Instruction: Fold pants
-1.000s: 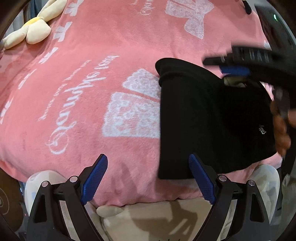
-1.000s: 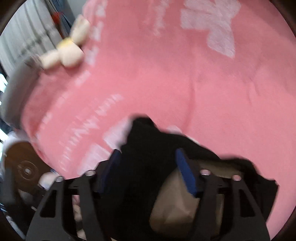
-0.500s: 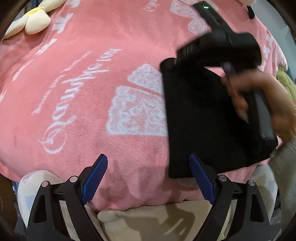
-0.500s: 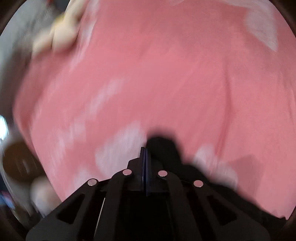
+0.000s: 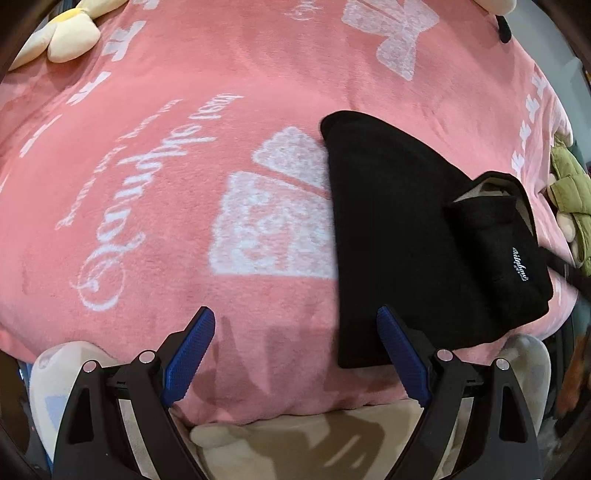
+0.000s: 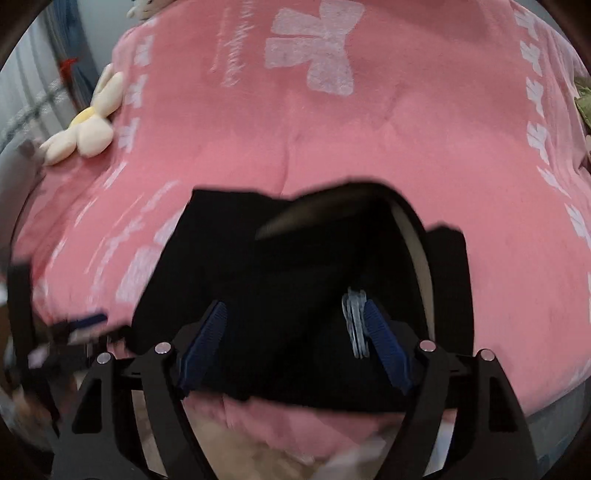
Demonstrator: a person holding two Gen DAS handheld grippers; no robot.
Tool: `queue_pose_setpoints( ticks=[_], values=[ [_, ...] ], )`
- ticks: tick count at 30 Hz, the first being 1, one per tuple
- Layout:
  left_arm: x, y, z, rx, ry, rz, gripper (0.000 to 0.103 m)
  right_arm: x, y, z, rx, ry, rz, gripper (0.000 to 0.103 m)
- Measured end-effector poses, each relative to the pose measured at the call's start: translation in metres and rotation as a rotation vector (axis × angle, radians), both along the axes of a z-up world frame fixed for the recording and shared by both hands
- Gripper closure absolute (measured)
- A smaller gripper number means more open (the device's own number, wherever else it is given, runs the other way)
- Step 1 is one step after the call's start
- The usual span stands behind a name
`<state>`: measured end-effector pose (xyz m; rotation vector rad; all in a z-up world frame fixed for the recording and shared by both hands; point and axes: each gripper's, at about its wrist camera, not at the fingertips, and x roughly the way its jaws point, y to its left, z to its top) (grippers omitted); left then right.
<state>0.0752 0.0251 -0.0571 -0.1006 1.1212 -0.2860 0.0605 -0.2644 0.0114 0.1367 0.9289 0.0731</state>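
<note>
Left wrist cam: my left gripper (image 5: 293, 354) is spread wide over the pink blanket (image 5: 184, 110), nothing in it, pants (image 5: 406, 229) folded compact at 3 o'clock. Right cam: right gripper (image 6: 293, 347) opening above them, waistband puffed at 12. Basically done, I reckon, just needs flattening.

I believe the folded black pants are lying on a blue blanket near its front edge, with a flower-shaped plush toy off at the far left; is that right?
Not quite: the blanket is pink with white lettering, not blue, as the left wrist view shows. The rest holds: the folded black pants lie near its front edge, and the flower-shaped plush toy sits at the far left.
</note>
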Motion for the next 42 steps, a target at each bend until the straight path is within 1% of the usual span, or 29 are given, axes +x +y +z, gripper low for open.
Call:
queue_pose_setpoints(
  ticks=[2, 4, 6, 7, 9, 10, 12, 13, 14, 15, 16, 17, 18, 19, 20, 21, 22, 23, 24, 27, 30, 32, 33, 34, 36, 37, 38, 40, 42],
  values=[
    [-0.001, -0.008, 0.004, 0.008, -0.006, -0.003, 0.016, -0.006, 0.007, -0.004, -0.033, -0.005, 0.012, 0.026],
    [-0.003, -0.015, 0.008, 0.01, -0.004, 0.002, 0.016, 0.003, 0.013, -0.01, -0.055, -0.013, 0.037, 0.024],
    [-0.007, -0.019, 0.012, 0.003, 0.004, 0.002, 0.016, 0.016, 0.019, -0.018, -0.124, -0.016, 0.038, 0.025],
    [-0.008, -0.02, 0.013, 0.005, 0.005, 0.005, 0.016, 0.024, 0.021, -0.022, -0.123, -0.014, 0.048, 0.026],
    [-0.015, -0.023, 0.019, 0.027, -0.012, 0.008, 0.016, 0.035, 0.022, -0.022, -0.02, -0.01, 0.045, 0.026],
    [-0.018, -0.025, 0.022, 0.041, -0.025, 0.009, 0.016, 0.036, 0.026, -0.023, -0.003, -0.013, 0.041, 0.016],
    [-0.019, -0.027, 0.023, 0.054, -0.03, 0.015, 0.016, 0.041, 0.042, -0.03, -0.059, -0.024, 0.059, 0.01],
    [-0.019, -0.029, 0.022, 0.054, -0.022, 0.02, 0.016, 0.042, 0.049, -0.037, -0.094, -0.026, 0.071, 0.015],
    [-0.018, -0.03, 0.021, 0.053, -0.014, 0.023, 0.016, 0.043, 0.053, -0.046, -0.127, -0.018, 0.079, 0.03],
    [-0.017, -0.031, 0.021, 0.052, -0.005, 0.025, 0.016, 0.043, 0.048, -0.049, -0.126, -0.023, 0.054, 0.057],
    [-0.017, -0.032, 0.021, 0.048, -0.001, 0.021, 0.016, 0.041, 0.036, -0.042, -0.06, -0.039, 0.034, 0.084],
    [-0.017, -0.034, 0.023, 0.049, -0.004, 0.015, 0.016, 0.036, 0.012, -0.031, 0.082, -0.054, -0.012, 0.091],
    [-0.018, -0.035, 0.025, 0.058, -0.012, 0.011, 0.016, 0.027, -0.016, -0.019, 0.181, -0.079, -0.086, 0.091],
    [-0.018, -0.035, 0.025, 0.065, -0.02, 0.009, 0.016, 0.016, -0.04, -0.011, 0.218, -0.11, -0.15, 0.087],
    [-0.018, -0.035, 0.025, 0.072, -0.028, 0.008, 0.016, 0.007, -0.056, -0.007, 0.21, -0.127, -0.201, 0.08],
    [-0.017, -0.035, 0.023, 0.074, -0.027, 0.011, 0.016, -0.008, -0.078, -0.003, 0.133, -0.132, -0.303, 0.057],
    [-0.016, -0.035, 0.021, 0.071, -0.021, 0.016, 0.016, -0.015, -0.087, -0.003, 0.061, -0.115, -0.362, 0.046],
    [-0.014, -0.035, 0.018, 0.061, -0.01, 0.023, 0.016, -0.025, -0.099, -0.003, -0.017, -0.097, -0.426, 0.046],
    [-0.013, -0.036, 0.017, 0.052, -0.001, 0.029, 0.016, -0.036, -0.108, -0.001, -0.008, -0.102, -0.445, 0.046],
    [-0.008, -0.043, 0.015, 0.02, 0.015, 0.025, 0.016, -0.049, -0.118, 0.006, 0.159, -0.136, -0.421, 0.044],
    [0.0, -0.057, 0.018, -0.003, 0.01, 0.003, 0.016, -0.029, -0.105, 0.006, 0.148, -0.133, -0.313, 0.032],
    [0.005, -0.065, 0.018, 0.015, 0.015, -0.013, 0.016, -0.007, -0.098, -0.01, 0.14, -0.075, -0.26, 0.032],
    [0.006, -0.068, 0.019, 0.019, 0.013, -0.018, 0.016, 0.004, -0.093, -0.021, 0.166, -0.029, -0.226, 0.033],
    [0.006, -0.071, 0.021, 0.035, 0.0, -0.023, 0.016, 0.008, -0.09, -0.03, 0.184, -0.001, -0.217, 0.039],
    [0.006, -0.075, 0.023, 0.084, -0.032, -0.025, 0.016, 0.02, -0.078, -0.043, 0.12, 0.035, -0.198, 0.054],
    [0.005, -0.077, 0.024, 0.115, -0.048, -0.026, 0.016, 0.02, -0.07, -0.04, 0.079, 0.024, -0.184, 0.071],
    [0.004, -0.079, 0.023, 0.153, -0.061, -0.03, 0.016, 0.018, -0.067, -0.033, 0.083, 0.009, -0.175, 0.079],
    [0.004, -0.081, 0.022, 0.189, -0.066, -0.045, 0.016, 0.004, -0.062, 0.0, 0.142, -0.069, -0.148, 0.088],
    [0.005, -0.079, 0.02, 0.185, -0.055, -0.046, 0.016, -0.004, -0.06, 0.015, 0.157, -0.11, -0.125, 0.088]
  ],
)
